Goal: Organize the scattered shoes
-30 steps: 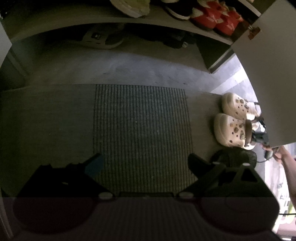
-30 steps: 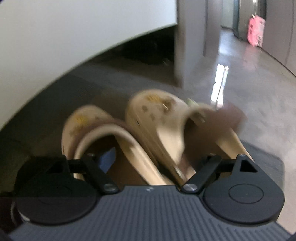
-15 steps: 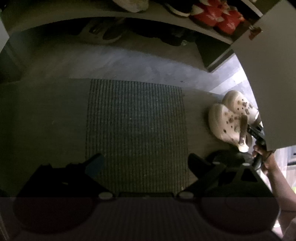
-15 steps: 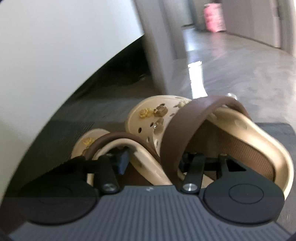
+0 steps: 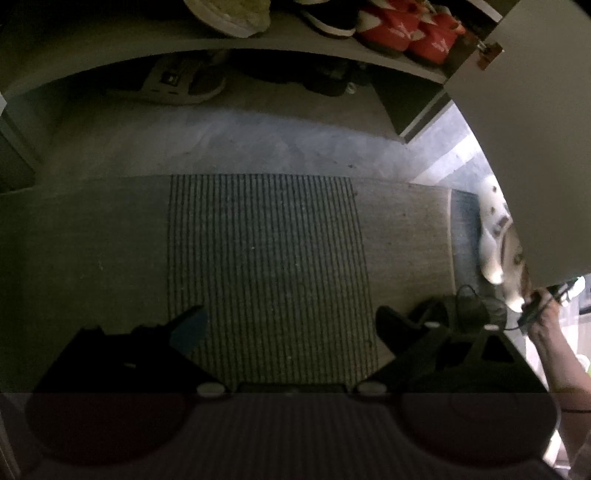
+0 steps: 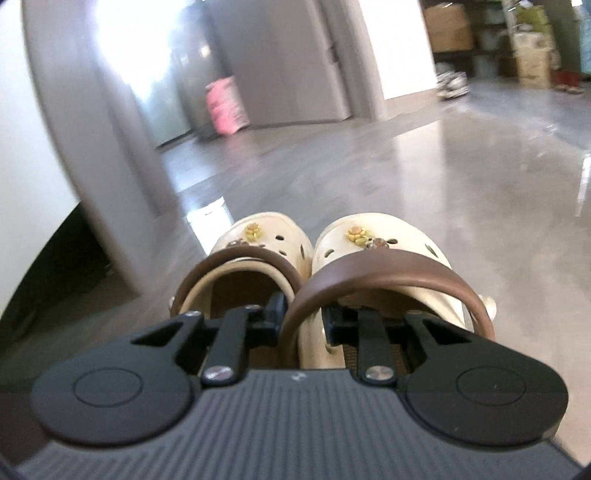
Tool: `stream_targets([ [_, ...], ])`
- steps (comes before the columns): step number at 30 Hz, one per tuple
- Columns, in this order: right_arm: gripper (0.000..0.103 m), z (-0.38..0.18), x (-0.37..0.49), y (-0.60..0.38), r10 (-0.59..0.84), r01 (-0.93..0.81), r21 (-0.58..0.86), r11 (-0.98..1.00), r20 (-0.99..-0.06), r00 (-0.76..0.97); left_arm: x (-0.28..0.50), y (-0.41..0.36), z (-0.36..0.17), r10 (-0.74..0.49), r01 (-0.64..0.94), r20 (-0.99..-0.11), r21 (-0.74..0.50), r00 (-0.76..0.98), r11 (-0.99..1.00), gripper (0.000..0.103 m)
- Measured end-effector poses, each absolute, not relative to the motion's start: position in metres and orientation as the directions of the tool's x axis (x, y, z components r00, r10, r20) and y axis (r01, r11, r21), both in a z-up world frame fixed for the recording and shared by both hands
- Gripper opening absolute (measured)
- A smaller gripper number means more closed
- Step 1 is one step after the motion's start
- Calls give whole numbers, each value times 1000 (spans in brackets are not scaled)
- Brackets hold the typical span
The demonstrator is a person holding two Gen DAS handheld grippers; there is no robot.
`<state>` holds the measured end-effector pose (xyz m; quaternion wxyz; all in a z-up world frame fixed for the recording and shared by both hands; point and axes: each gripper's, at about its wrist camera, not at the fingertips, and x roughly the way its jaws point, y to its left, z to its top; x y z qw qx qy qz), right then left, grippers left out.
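Observation:
My right gripper (image 6: 304, 319) is shut on a pair of cream clogs (image 6: 384, 251) with brown heel straps and small charms. One finger sits inside each clog and pinches their inner walls together. The pair hangs lifted above the grey floor. In the left wrist view the clogs (image 5: 493, 236) show at the right edge, partly hidden behind a white door (image 5: 546, 147). My left gripper (image 5: 290, 325) is open and empty above a striped doormat (image 5: 266, 266).
A shoe shelf (image 5: 258, 51) at the back holds red shoes (image 5: 399, 29), a pale slipper (image 5: 225, 14) and dark shoes; a grey sandal (image 5: 173, 79) lies underneath. A black shoe (image 5: 469, 310) lies right of the mat. A pink bag (image 6: 225, 105) stands down the hallway.
My right gripper closed on both clogs and lifted them off the floor, swinging toward the open hallway. My left gripper stayed open over the mat.

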<state>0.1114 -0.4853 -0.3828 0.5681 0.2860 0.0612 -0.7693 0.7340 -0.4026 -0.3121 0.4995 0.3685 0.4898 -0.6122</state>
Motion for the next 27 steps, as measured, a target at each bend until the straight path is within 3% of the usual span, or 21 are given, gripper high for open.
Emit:
stream_targets([
  [4,18,-358,85,-457,-853,888,240,-393,-456,-255,732,-407,-310,-273,973,-934,-225,-231,-55,99],
  [7,18,-346,75,-445,-814,904,164,-395,-518,-262,729,-411,-311,-268,975,-938,-215,-221,-54,98],
  [12,18,-344,83,-389,-762,892,166,-420,-599,-247,718,-422,-298,-294,961,-915,-267,-278,-77,98],
  [21,14,-284,208,-240,-737,874,351,-335,-675,-11,717,-421,-293,-317,969,-916,-232,-246,-82,98],
  [27,13,-258,261,-238,-791,870,458,-184,-594,145,727,-422,-291,-305,963,-915,-263,-266,-50,98],
])
